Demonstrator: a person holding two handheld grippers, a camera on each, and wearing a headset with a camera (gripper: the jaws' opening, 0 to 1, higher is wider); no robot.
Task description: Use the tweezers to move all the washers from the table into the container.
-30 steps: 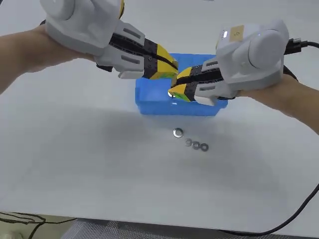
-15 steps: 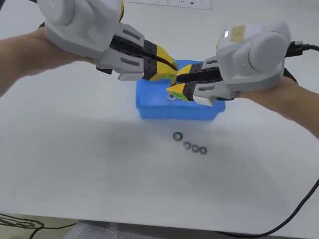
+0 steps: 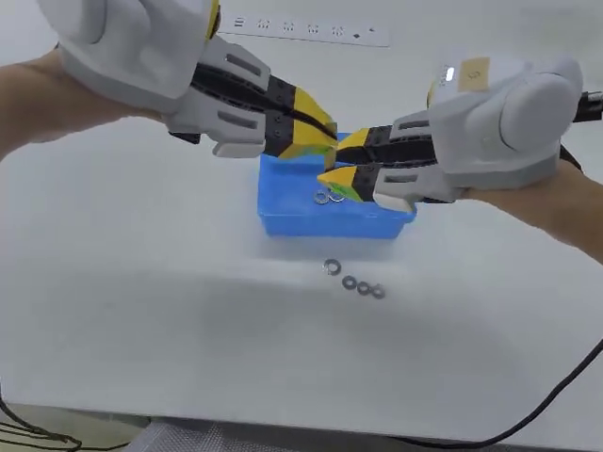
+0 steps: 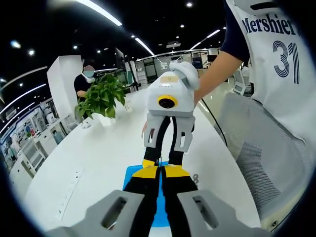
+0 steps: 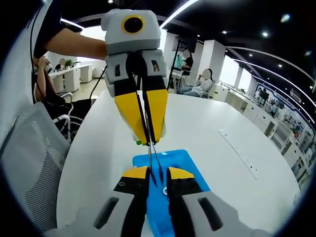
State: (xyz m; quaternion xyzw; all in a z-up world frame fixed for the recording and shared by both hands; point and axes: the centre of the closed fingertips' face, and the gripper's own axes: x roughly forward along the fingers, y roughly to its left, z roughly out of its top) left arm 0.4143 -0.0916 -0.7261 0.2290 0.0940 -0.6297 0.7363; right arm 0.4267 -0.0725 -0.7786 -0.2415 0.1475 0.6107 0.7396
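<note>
Your left gripper [image 3: 316, 132] comes in from the upper left. Its fingers are pressed together on the tweezers [image 5: 150, 158] and hang over the blue container's [image 3: 330, 224] back-left corner. The container stands mid-surface with two washers [image 3: 330, 196] lying inside near its front wall. Four more washers [image 3: 350, 282] lie in a short slanting row on the white surface [image 3: 141, 282], just in front of that wall and apart from it. Your right gripper [image 3: 341, 168] reaches in from the right. Its fingers are slightly parted above the container, and their tips nearly meet those of the left gripper.

There is wide bare surface to the left of the container and in front of the washer row, up to the near edge. A cable [image 3: 556, 400] curls over that edge at the lower right. A power strip [image 3: 301, 28] lies along the far side, well behind the container.

The right gripper view shows the tweezers' two thin prongs running down from the left fingers into the gap between your right fingers, over the blue floor. In the head view the fingers cover those prongs. The left gripper view shows the surface's rounded edge to your right, with a mesh chair back [image 4: 261, 158] just beyond it.
</note>
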